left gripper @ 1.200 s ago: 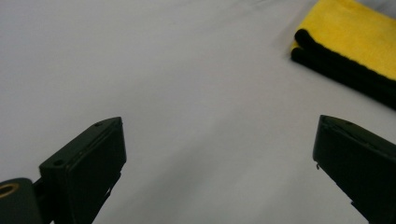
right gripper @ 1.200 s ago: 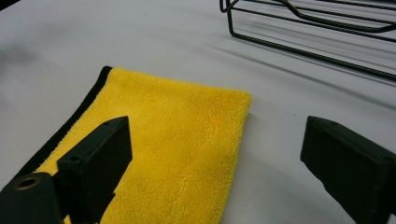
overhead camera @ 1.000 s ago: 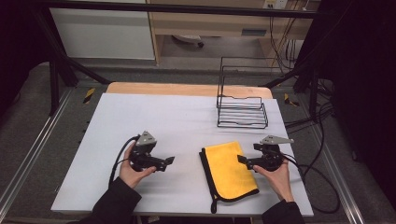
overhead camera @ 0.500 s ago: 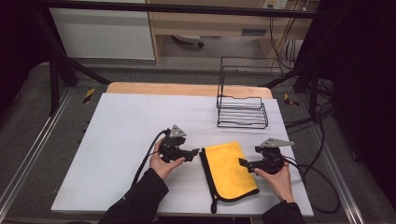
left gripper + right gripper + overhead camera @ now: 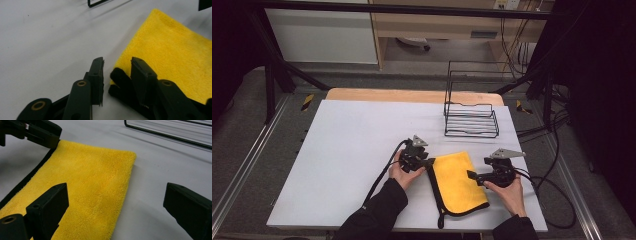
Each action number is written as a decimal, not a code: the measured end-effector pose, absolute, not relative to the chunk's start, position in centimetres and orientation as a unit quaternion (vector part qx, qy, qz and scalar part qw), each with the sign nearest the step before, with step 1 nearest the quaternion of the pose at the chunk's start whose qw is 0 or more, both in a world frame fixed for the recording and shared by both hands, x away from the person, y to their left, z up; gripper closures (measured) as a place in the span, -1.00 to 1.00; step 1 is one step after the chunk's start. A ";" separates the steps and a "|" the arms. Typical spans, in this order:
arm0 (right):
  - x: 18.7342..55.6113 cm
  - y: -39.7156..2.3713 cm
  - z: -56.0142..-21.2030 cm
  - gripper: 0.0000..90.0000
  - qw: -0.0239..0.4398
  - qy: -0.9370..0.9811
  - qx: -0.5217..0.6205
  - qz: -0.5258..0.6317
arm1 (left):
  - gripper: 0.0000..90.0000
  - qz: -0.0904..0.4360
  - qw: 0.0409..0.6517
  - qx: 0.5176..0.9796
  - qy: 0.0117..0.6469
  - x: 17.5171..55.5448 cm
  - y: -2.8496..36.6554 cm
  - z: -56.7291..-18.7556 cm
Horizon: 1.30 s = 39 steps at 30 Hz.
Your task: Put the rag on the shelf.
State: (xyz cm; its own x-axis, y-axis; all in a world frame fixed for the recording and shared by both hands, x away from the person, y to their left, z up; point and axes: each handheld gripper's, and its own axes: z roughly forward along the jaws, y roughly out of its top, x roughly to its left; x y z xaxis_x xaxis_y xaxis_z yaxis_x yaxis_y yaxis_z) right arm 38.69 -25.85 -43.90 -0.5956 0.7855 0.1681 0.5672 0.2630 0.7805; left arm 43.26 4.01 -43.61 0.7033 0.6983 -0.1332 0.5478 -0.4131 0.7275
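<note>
My left gripper (image 5: pixel 428 163) sits at the near-left corner of the folded yellow microfibre cloth (image 5: pixel 458 181), its jaws a little apart, straddling the cloth's black-trimmed corner without yet pinching it; the left gripper view shows that black edging (image 5: pixel 117 75) lying in the gap, which the high view is too small to tell. My right gripper (image 5: pixel 472 175) rests at the cloth's right edge, jaws spread wide and holding nothing; its own view shows one jaw over the yellow pile and the other over the bare white table (image 5: pixel 352 150). The cloth lies near the table's front edge, in front of the black wire rack (image 5: pixel 471 120), its long axis running from the rack toward me, slightly slanted.
</note>
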 end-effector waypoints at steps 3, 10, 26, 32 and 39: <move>38.7 -25.8 -43.9 -0.85 0.127 0.785 0.431 0.427 | 0.52 0.084 0.395 0.835 0.374 43.5 3.8 -44.1; 38.7 -25.8 -44.0 -0.85 0.126 0.787 0.430 0.423 | 0.86 0.085 0.398 0.830 0.381 42.7 3.8 -43.4; 38.8 -25.8 -44.0 -0.84 0.130 0.787 0.431 0.422 | 0.84 0.070 0.380 0.820 0.423 42.2 4.4 -43.8; 39.1 -25.7 -44.0 -0.82 0.132 0.785 0.432 0.425 | 0.31 0.097 0.375 0.823 0.416 42.3 4.4 -44.3; 41.1 -25.1 -44.4 -0.64 0.128 0.790 0.431 0.418 | 0.36 0.076 0.382 0.821 0.417 42.5 4.3 -44.8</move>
